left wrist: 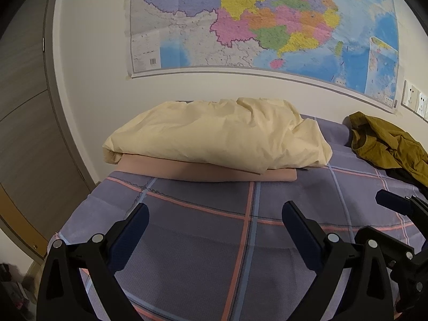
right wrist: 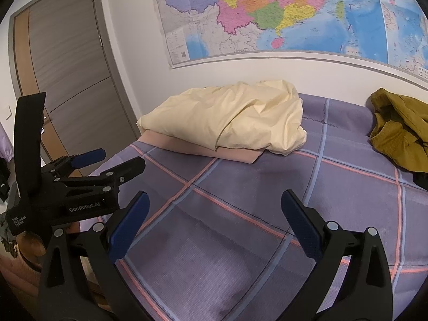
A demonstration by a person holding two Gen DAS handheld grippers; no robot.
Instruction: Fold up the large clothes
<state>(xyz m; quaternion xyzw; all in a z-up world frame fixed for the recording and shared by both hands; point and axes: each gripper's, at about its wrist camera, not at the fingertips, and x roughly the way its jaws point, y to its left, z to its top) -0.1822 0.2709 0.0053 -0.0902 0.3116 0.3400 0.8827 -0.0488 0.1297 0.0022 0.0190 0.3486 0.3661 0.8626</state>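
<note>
Both the left gripper (left wrist: 215, 215) and the right gripper (right wrist: 215, 204) hover above the bed (left wrist: 208, 240) with jaws spread wide and nothing between them; the left gripper also shows at the left edge of the right wrist view, equally open. A folded cream garment (left wrist: 214, 136) rests on top of a flat folded pink garment (left wrist: 214, 175) at the far side of the plaid bedsheet, near the wall. An unfolded olive-brown garment (left wrist: 388, 144) lies crumpled at the far right, well apart from the stack, beneath a wall map (left wrist: 267, 18).
</note>
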